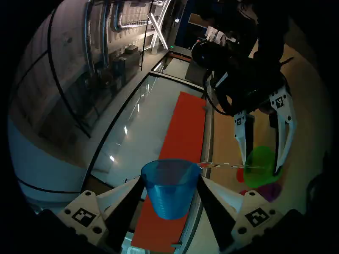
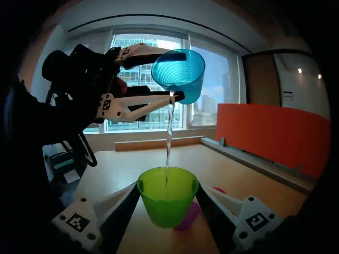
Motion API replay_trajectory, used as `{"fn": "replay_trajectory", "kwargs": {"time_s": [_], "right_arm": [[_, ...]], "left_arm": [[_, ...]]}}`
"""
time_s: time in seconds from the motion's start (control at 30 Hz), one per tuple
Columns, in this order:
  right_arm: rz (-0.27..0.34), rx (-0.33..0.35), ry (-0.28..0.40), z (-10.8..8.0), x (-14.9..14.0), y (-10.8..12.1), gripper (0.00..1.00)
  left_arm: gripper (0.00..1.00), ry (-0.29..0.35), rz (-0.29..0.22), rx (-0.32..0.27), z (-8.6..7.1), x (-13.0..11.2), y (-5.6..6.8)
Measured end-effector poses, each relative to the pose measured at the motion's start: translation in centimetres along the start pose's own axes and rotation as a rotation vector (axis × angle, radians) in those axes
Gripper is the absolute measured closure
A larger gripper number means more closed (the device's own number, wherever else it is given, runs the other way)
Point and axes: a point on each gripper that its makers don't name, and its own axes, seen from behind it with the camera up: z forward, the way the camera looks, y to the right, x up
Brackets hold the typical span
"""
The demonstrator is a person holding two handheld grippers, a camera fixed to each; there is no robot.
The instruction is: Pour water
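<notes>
Water [image 2: 168, 135] from tilted blue cup [image 2: 180, 78] enters green cup [image 2: 167, 207].

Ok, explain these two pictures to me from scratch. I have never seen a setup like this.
There is no robot here. A person holds a claw in each hand, and a camera rides on each claw, looking along its two fingers. The left gripper view comes from the left claw, which grips a tipped blue cup. The right gripper view comes from the right claw, which grips an upright green cup. That view also shows the blue cup from outside, higher up, with a thin stream of water falling from it into the green cup. Below is a wooden table, with something small and purple beside the green cup.
</notes>
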Motion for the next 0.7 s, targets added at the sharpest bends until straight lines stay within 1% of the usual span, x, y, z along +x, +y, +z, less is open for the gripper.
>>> {"fn": "replay_trajectory", "kwargs": {"time_s": [0.4,0.5,0.7], "right_arm": [[-0.004,-0.001,-0.003,-0.10,-0.03,0.04,0.08],[-0.005,-0.002,-0.003,-0.10,-0.02,0.01,0.08],[-0.005,-0.002,-0.003,-0.08,0.04,0.04,0.08]], "left_arm": [[0.14,0.007,0.035,-0.002,-0.03,0.05,-0.25],[0.14,0.007,0.052,-0.003,0.02,0.04,-0.19],[0.14,0.011,0.070,-0.005,0.09,0.02,0.10]]}}
